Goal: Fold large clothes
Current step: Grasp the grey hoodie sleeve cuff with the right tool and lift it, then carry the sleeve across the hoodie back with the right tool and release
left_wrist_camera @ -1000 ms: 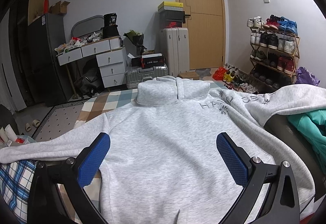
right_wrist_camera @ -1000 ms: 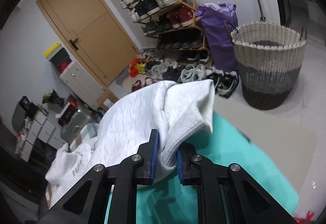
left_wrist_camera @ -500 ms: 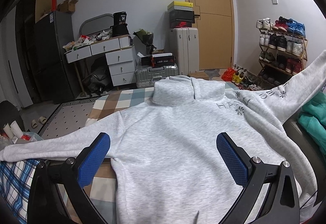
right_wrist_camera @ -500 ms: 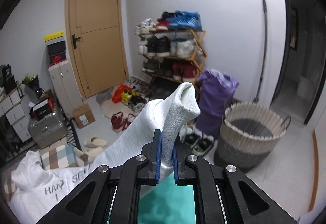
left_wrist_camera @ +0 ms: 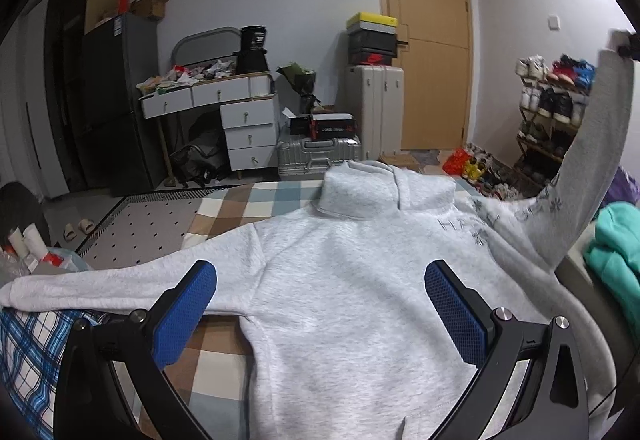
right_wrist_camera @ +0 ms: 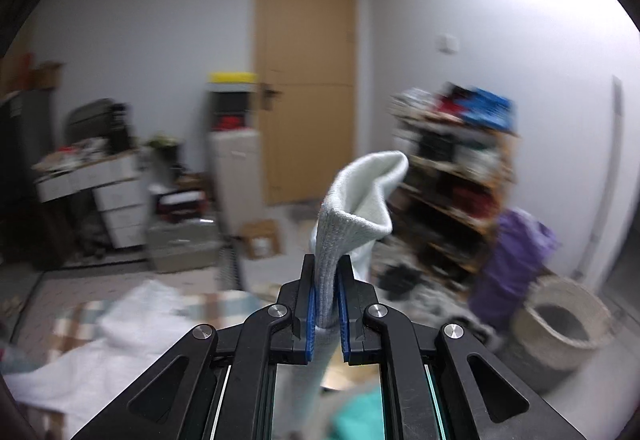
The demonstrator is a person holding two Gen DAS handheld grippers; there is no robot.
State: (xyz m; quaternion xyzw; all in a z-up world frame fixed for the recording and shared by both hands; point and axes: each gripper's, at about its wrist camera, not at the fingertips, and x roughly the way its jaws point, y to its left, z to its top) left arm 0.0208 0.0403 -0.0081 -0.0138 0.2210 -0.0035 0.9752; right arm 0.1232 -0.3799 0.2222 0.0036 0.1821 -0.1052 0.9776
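Observation:
A light grey hoodie (left_wrist_camera: pixel 344 280) lies spread face up on a checked blanket (left_wrist_camera: pixel 260 199), hood toward the far end. My left gripper (left_wrist_camera: pixel 320 304) hangs open and empty above its chest. My right gripper (right_wrist_camera: pixel 326 280) is shut on the ribbed cuff (right_wrist_camera: pixel 360 191) of the hoodie's right sleeve. In the left wrist view that sleeve (left_wrist_camera: pixel 588 159) is lifted high at the right edge, with the gripper tip (left_wrist_camera: pixel 629 47) at its top. The left sleeve (left_wrist_camera: pixel 120 280) lies flat out to the left.
A teal garment (left_wrist_camera: pixel 616 252) lies at the right of the hoodie. Blue plaid cloth (left_wrist_camera: pixel 28 352) is at the lower left. Beyond stand a drawer desk (left_wrist_camera: pixel 224 111), suitcases (left_wrist_camera: pixel 320 155), a shoe rack (left_wrist_camera: pixel 552 111) and a woven basket (right_wrist_camera: pixel 560 328).
My right gripper has raised the sleeve cuff much higher and turned toward the room; the sleeve now stands steeply up. The left gripper has barely moved.

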